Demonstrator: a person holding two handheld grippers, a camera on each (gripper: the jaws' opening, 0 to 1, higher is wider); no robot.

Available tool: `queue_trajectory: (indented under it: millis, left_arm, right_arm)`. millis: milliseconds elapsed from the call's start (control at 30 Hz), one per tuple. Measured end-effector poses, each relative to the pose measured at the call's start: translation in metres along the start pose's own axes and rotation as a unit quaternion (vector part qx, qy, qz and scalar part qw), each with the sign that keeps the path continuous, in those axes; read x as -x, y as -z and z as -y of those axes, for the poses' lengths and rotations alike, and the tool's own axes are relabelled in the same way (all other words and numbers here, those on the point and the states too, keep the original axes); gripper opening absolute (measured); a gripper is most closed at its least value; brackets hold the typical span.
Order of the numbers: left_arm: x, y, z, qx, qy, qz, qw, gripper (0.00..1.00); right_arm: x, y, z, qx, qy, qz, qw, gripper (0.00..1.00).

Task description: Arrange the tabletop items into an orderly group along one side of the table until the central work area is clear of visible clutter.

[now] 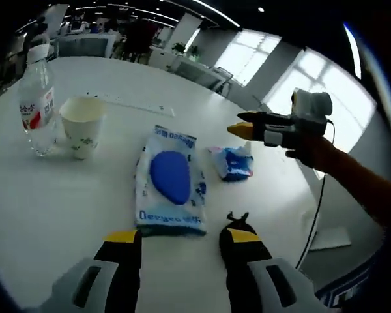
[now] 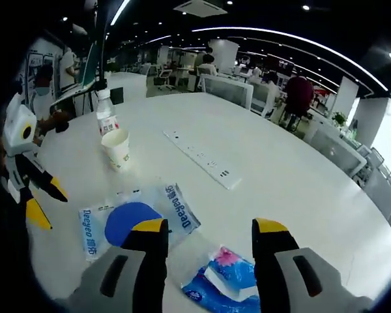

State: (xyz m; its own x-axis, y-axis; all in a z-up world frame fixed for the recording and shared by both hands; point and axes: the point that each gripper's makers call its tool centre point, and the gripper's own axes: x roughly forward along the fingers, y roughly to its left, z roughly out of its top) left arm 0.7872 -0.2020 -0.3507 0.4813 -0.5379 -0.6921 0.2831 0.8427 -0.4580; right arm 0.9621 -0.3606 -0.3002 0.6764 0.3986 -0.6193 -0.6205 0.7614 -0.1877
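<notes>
On the white round table [image 1: 65,202] lies a flat wet-wipes pack [image 1: 171,179] with a blue oval lid, just ahead of my open left gripper [image 1: 181,238]. Right of it lies a small blue tissue pack [image 1: 232,162]. A paper cup [image 1: 81,124] and a clear water bottle [image 1: 36,98] stand together at the left. My right gripper [image 1: 244,127] hovers above the table past the tissue pack. In the right gripper view, the open right gripper [image 2: 210,228] hangs over the tissue pack [image 2: 225,280], with the wipes pack [image 2: 133,218], cup [image 2: 117,149] and bottle [image 2: 106,116] beyond. The left gripper [image 2: 45,203] enters at the left.
A white power strip [image 2: 202,158] lies flat across the middle of the table, also seen as the strip [image 1: 130,103] behind the cup. Office desks, chairs and people stand far behind. A cable [image 1: 316,215] hangs off the table's right edge.
</notes>
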Motion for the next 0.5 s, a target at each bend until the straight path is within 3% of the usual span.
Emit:
queue_trajectory:
  millis: [100, 300, 500]
  left_arm:
    - [-0.004, 0.008, 0.0, 0.047, 0.002, -0.006, 0.9989, 0.48]
    - [-0.008, 0.012, -0.004, 0.054, -0.001, -0.016, 0.9984, 0.43]
    - [-0.018, 0.013, -0.004, 0.088, 0.005, -0.026, 0.9958, 0.39]
  right_arm:
    - [-0.013, -0.002, -0.007, 0.016, -0.017, -0.009, 0.9997, 0.47]
    - [-0.03, -0.007, -0.019, 0.042, -0.037, -0.023, 0.9981, 0.46]
    - [-0.046, -0.003, -0.024, 0.053, -0.054, -0.042, 0.9963, 0.43]
